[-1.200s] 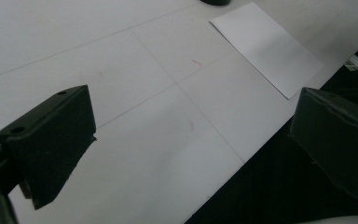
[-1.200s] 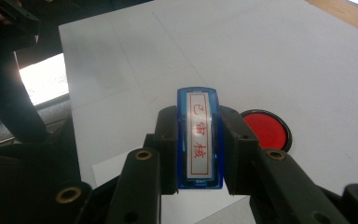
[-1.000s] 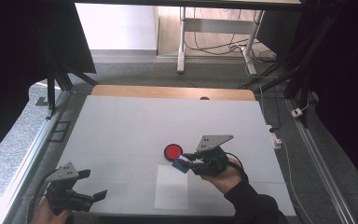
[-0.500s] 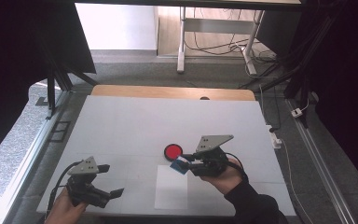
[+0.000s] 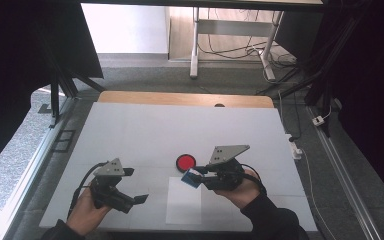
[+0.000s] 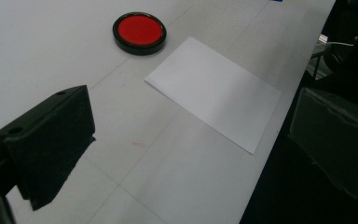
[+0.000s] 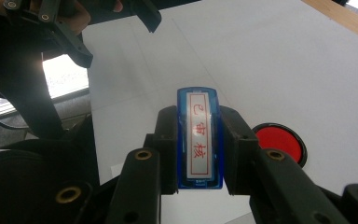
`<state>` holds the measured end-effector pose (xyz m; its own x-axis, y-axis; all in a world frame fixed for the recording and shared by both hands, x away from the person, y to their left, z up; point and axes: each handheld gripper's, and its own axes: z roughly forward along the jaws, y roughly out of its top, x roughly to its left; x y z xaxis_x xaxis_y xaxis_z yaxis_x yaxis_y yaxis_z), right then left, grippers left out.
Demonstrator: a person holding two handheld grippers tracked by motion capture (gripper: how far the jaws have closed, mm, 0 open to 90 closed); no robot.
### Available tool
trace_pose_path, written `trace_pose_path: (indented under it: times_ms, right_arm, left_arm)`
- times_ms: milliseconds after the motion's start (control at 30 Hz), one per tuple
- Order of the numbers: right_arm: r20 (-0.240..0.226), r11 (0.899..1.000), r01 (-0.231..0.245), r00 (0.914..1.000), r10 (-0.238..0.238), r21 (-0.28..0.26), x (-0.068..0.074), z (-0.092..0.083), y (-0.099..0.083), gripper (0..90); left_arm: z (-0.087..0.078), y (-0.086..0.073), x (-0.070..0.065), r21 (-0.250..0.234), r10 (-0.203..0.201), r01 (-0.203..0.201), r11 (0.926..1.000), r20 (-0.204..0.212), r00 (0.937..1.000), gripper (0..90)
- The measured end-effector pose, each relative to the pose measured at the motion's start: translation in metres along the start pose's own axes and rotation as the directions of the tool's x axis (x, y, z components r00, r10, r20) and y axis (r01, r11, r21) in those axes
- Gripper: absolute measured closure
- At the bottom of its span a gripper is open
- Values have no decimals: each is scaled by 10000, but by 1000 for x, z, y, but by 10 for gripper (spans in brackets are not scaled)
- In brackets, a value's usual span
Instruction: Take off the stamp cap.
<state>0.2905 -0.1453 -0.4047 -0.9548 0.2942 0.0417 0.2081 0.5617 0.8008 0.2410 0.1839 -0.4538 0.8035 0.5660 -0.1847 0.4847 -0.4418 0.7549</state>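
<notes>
On the table: we see a white table [image 5: 145, 130] with a wooden strip along its far edge, and on it a sheet of white paper [image 5: 184, 200] near the front edge and a round red ink pad [image 5: 185, 161] in a black case, just beyond the sheet's far end.
Right gripper: in the high view our right gripper [image 5: 196, 176] sits over the far end of the paper, held level and pointing toward the left; its jaws are clamped on a blue stamp [image 5: 191, 177].
Stamp: in the right gripper view the blue stamp [image 7: 199, 140] stands pinched between the two black jaws, its white label with red characters facing the camera; the ink pad [image 7: 279, 141] lies just to the side of it.
Left gripper: our left gripper [image 5: 135, 200] is above the front left part of the table, beside the paper, and its jaws stand wide apart with nothing between them.
Left gripper view: between the spread jaws we see the paper [image 6: 214, 91] and, past it, the ink pad [image 6: 139, 31].
</notes>
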Motion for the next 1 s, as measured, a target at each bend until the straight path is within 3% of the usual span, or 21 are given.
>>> trace_pose_path:
  times_ms: [233, 333, 433, 733, 1000]
  right_arm:
    - [-107, 10000, 24, 9999, -24, 1, 1, -1, 1, 712]
    - [-118, 10000, 67, 9999, -67, -6, 2, 0, 2, 712]
    - [-202, 9999, 66, 9998, -68, -109, 3, -1, 3, 712]
    - [-456, 9996, 85, 9989, -97, -269, 7, -1, 6, 712]
    - [-990, 9994, 157, 9949, -187, -303, 14, 2, 9, 712]
  left_arm:
    - [13, 13, -1, 51, 541, -543, 9985, 350, 9979, 0]
    - [19, 19, -1, -27, 668, -668, 9978, 681, 9954, 0]
    - [24, 24, -2, -115, 791, -783, 9969, 1164, 9900, 0]
    - [40, 41, -6, -184, 1270, -1257, 9919, 1861, 9743, 0]
    - [55, 44, -10, -260, 1704, -1699, 9851, 2773, 9455, 0]
